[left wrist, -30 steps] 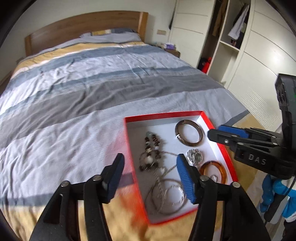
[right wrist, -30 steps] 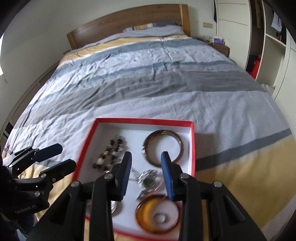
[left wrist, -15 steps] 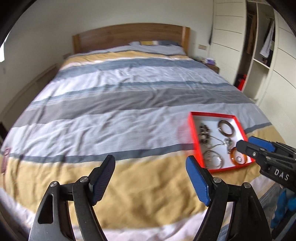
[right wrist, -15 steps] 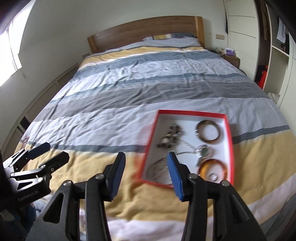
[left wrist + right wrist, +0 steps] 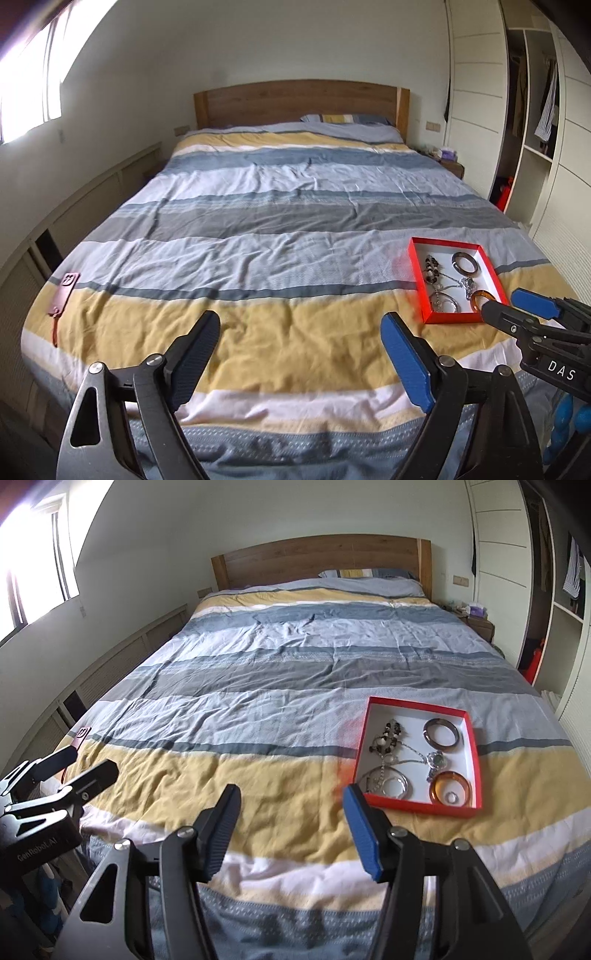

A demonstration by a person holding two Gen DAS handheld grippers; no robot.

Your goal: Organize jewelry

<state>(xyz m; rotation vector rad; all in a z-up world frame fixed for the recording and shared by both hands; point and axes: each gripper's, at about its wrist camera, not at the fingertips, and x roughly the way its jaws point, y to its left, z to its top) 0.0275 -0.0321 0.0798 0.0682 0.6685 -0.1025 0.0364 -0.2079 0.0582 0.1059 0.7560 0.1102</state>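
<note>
Several pieces of jewelry lie loose in a shallow red box (image 5: 475,760), which sits on the bed (image 5: 288,686) at the foot end, on the yellow stripe toward the wardrobe side.

Contents, as judged from looks:
- Dark bangle (image 5: 441,732) and amber bangle (image 5: 450,789): rigid, light, smooth, probably slippery. Best pinched across the band at one spot on the rim, not spanned across the whole ring.
- Beaded necklace (image 5: 388,738) and thin chains (image 5: 384,775): limp, tangle-prone; neighbours could be dragged along if lifted from the middle. An end or a bead cluster is the better pickup point.
- Watch (image 5: 436,760): rigid case with a loose strap; better held at the case.
- Small ring (image 5: 451,797) inside the amber bangle: tiny, hard to pinch off a flat floor.
- Box: light cardboard on soft bedding, so it may tip or slide if pressed at an edge.

Left hand-held gripper (image 5: 301,356): jaws opening, nothing between them, well short of the box. Right hand-held gripper (image 5: 291,825): jaws opening, nothing held, its right finger near the box's corner but not touching.
</note>
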